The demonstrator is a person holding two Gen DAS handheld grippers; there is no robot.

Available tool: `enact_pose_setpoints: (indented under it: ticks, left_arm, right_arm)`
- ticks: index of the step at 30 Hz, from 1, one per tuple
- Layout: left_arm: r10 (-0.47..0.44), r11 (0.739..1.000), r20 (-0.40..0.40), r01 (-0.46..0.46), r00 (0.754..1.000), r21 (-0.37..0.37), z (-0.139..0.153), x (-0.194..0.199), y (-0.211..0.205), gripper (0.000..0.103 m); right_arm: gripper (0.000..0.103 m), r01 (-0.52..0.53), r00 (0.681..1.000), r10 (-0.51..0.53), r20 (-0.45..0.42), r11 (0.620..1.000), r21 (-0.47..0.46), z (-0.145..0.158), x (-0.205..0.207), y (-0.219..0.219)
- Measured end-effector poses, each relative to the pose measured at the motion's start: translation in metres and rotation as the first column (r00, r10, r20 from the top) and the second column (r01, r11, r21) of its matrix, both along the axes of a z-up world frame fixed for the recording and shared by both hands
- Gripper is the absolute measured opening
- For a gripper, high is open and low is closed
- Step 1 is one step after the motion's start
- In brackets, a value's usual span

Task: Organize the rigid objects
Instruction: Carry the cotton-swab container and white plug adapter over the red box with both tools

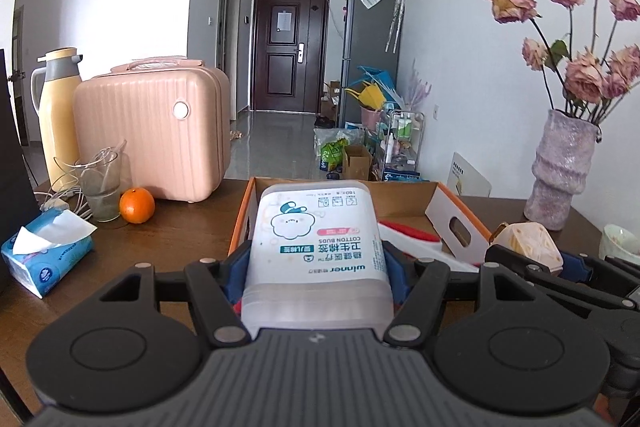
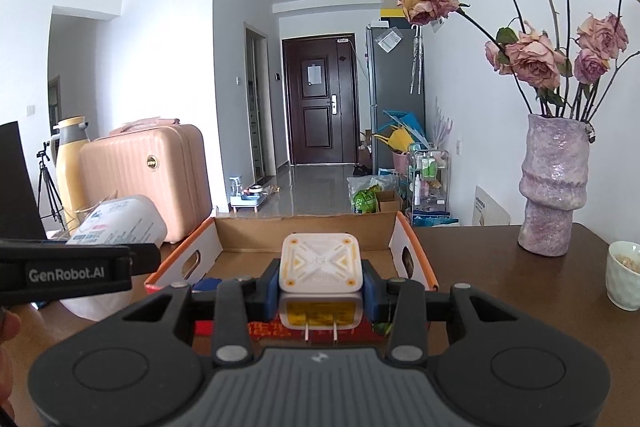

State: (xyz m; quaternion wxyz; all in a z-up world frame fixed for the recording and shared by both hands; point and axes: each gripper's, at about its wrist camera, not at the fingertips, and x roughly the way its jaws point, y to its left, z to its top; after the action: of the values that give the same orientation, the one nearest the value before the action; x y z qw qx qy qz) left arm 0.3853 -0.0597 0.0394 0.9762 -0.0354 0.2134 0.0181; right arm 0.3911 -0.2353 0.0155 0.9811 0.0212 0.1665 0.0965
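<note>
My left gripper (image 1: 316,267) is clamped on the cotton bud box (image 1: 316,239), label inverted, raised at the near edge of the cardboard tray (image 1: 456,223) for stowing. My right gripper (image 2: 322,287) is clamped on the white charger plug (image 2: 320,263), prongs toward me, just short of the tray's near rim, left of the vase (image 2: 554,187)

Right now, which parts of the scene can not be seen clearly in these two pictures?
- Cardboard box floor: left wrist view, mostly hidden behind the cotton bud container in the left gripper.
- Red item: right wrist view, covered by the charger plug and the right gripper.
- Cup: right wrist view, cut off by the edge.
- Shelf bottles: too small to read.
</note>
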Motion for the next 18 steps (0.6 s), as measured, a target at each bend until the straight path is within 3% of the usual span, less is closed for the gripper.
enact_pose_setpoints:
  ticks: [18]
  left_arm:
    - [0.064,0.998,-0.026,-0.064,0.998,-0.021,-0.010,0.073,0.001,0.067]
  right_arm:
    - [0.038,0.006,1.000,-0.006,-0.005,0.999,0.037,-0.005,0.077,-0.003]
